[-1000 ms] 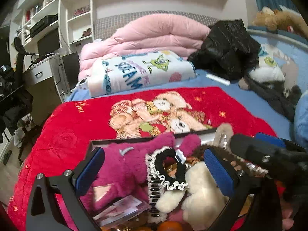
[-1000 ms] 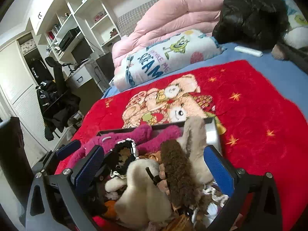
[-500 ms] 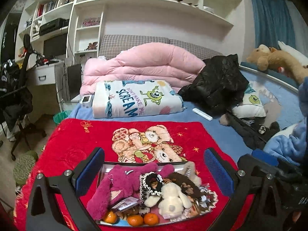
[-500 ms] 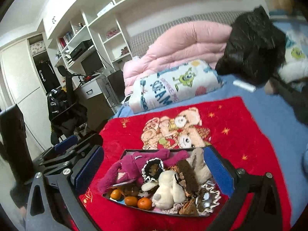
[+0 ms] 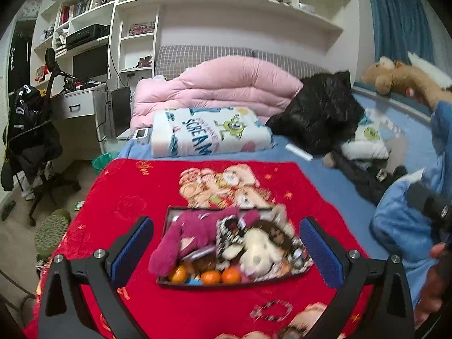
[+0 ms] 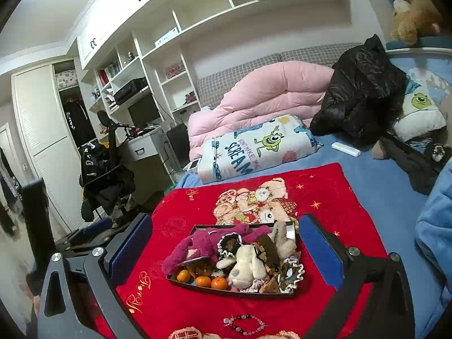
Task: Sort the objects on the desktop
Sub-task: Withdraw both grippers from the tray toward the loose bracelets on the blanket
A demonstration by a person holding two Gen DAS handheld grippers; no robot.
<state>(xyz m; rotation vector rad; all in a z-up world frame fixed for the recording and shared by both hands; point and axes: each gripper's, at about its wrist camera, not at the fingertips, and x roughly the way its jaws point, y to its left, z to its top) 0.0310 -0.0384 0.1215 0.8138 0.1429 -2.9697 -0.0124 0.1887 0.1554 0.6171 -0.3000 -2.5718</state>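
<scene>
Both grippers hang above the near end of the bed with their jaws spread wide and nothing held: the left gripper (image 5: 226,251) and the right gripper (image 6: 226,251) each frame the dark tray (image 6: 234,292) from well above. The tray sits on the red blanket (image 6: 325,195), crammed with a magenta plush toy (image 6: 197,244), a cream plush toy (image 6: 247,265), a brown one, frilly bits and three small oranges (image 6: 203,281) at its near edge. A bead bracelet (image 6: 244,322) lies apart on the blanket, nearer than the tray.

The heap looks tangled, so I'd guess pulling one toy could drag its neighbours out, and an orange could roll off across the soft, uneven blanket. The bracelet is thin and flat on plush pile, likely hard to pinch cleanly.

Beyond lie blue sheets, a folded pink quilt (image 5: 217,84), a cartoon-print blanket and a black jacket (image 5: 319,113). White shelves line the far wall, with a desk and chair at far left.
</scene>
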